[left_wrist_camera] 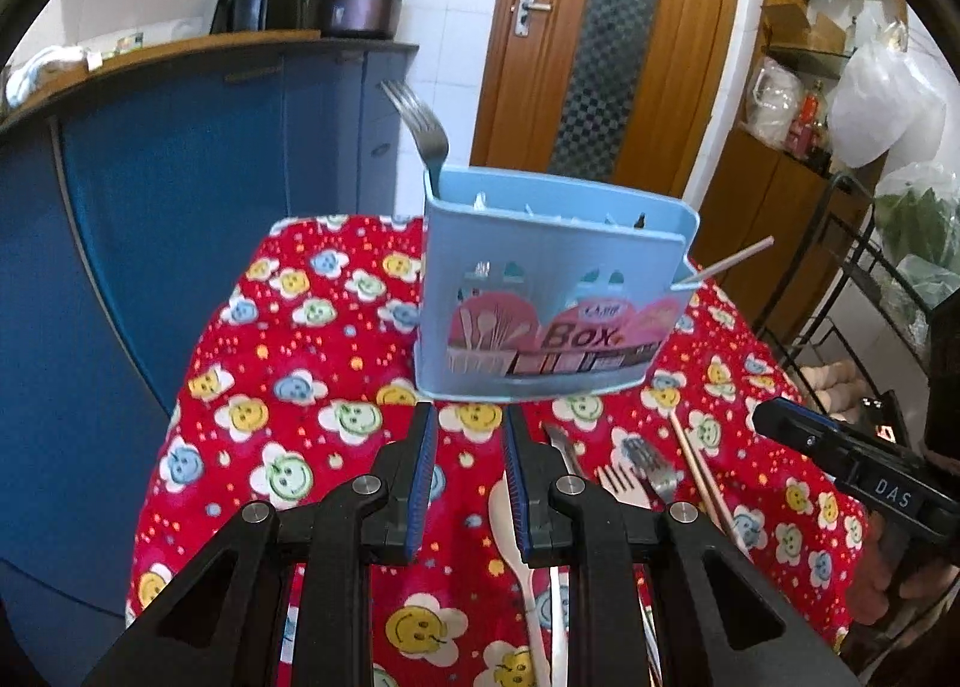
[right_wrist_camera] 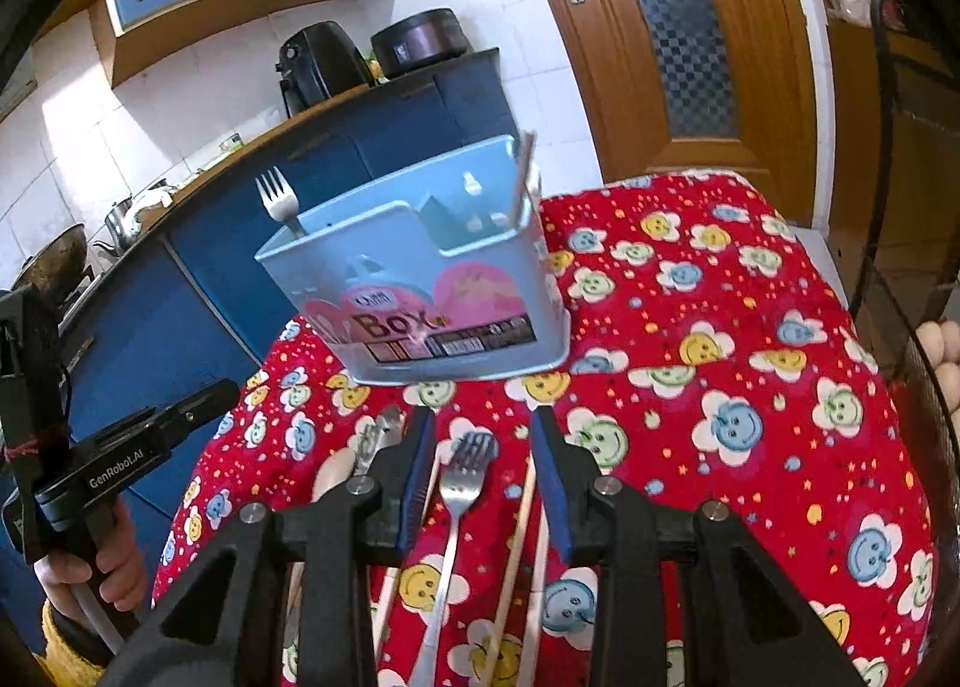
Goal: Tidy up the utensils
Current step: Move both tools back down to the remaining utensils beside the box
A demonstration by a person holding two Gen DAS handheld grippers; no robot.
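Right gripper (right_wrist_camera: 480, 447) jaws spread, empty, straddling fork (right_wrist_camera: 459, 498) on cloth (right_wrist_camera: 750, 327); fork's long axis runs along jaws, tines toward box (right_wrist_camera: 420, 291). Left gripper (left_wrist_camera: 468, 447) spread, empty, white spoon (left_wrist_camera: 510, 525) just below.

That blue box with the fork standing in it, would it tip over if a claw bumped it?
Probably yes. The box looks like thin plastic, so likely light. It stands tall on soft cloth, a poor footing. The fork leaning out at one corner may shift its balance slightly.
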